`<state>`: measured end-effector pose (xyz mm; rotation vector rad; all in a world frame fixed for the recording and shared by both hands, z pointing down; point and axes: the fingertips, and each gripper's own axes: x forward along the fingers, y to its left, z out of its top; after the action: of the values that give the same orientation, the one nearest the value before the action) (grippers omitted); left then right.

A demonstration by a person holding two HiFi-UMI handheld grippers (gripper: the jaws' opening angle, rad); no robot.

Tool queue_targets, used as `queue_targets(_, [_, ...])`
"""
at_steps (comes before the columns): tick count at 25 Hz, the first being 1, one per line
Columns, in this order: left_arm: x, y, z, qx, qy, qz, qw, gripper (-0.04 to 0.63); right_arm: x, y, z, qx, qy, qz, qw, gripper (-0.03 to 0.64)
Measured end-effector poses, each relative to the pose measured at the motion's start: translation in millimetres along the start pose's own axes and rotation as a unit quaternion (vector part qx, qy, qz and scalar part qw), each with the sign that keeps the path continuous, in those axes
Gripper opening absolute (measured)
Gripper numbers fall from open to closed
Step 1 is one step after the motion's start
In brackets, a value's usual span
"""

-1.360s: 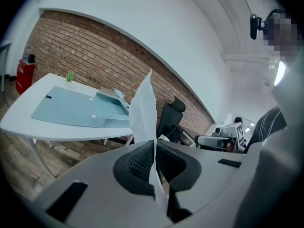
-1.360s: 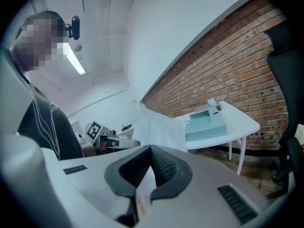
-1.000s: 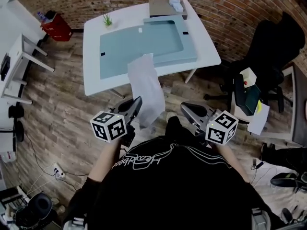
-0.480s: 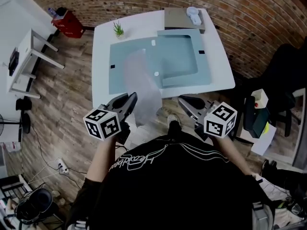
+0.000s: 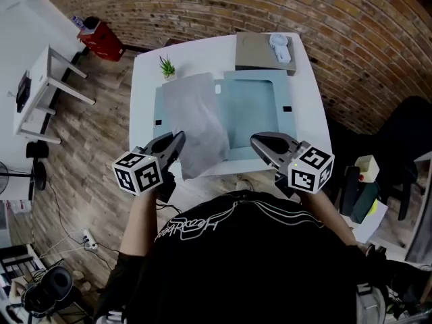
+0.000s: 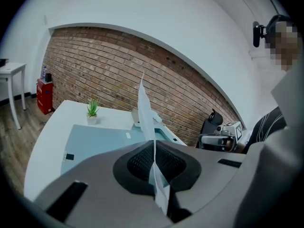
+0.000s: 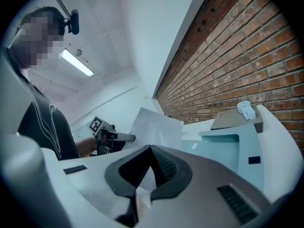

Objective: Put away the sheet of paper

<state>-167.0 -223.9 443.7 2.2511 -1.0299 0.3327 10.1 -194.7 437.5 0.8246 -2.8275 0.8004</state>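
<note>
The white sheet of paper [image 5: 196, 120] hangs from my left gripper [image 5: 179, 139], which is shut on its near edge. It spreads above the left part of the blue-grey mat [image 5: 253, 106] on the white table [image 5: 145, 66]. In the left gripper view the paper [image 6: 145, 108] stands edge-on between the closed pads [image 6: 142, 163]. My right gripper [image 5: 255, 139] hovers at the table's near edge, to the right of the sheet, shut with nothing in it. The right gripper view shows the paper [image 7: 156, 127] and the left gripper [image 7: 111, 136] beyond its jaws.
A small potted plant [image 5: 167, 66] stands at the table's far left. A brown flat box [image 5: 260, 49] with a white object [image 5: 280, 46] on it sits at the far edge by the brick wall. A black chair [image 5: 412, 127] is at the right, a red bin [image 5: 101, 38] at the far left.
Both grippers have come closer to the table. The sheet, held by the left gripper, now hangs over the mat instead of over the floor in front of the table.
</note>
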Motion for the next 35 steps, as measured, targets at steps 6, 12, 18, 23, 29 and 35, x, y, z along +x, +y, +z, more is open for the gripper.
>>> queue_targets(6, [34.5,43.6,1.7,-0.03,0.015,0.019,0.9992,0.031,5.0,-38.9,17.5,-0.003,-0.001,-0.009,1.0,0.002])
queue_targets(12, [61.3,72.9,-15.0,-0.06,0.037,0.016,0.9974,0.031,12.7,-44.7,15.2,0.011,0.003,-0.022,1.0,0.002])
queue_targets(18, [80.9,93.8,-32.5,-0.074,0.079,-0.004,0.9941,0.032,20.5,-41.0,26.2,0.031,-0.01,-0.057,0.998,0.002])
queue_targets(23, [90.7,106.9,-38.0,-0.081,0.102,-0.021,0.9913,0.031,26.2,-37.7,29.2,0.048,-0.021,-0.083,0.995,0.002])
queue_targets(29, [106.3,111.5,-47.8,-0.09,0.118,-0.036,0.9883,0.031,22.6,-37.4,17.0,0.069,-0.026,-0.118,0.99,0.002])
queue_targets(35, [118.4,109.0,-50.9,-0.086,0.121,-0.05,0.9875,0.031,18.2,-38.1,9.0,0.078,-0.03,-0.147,0.986,0.002])
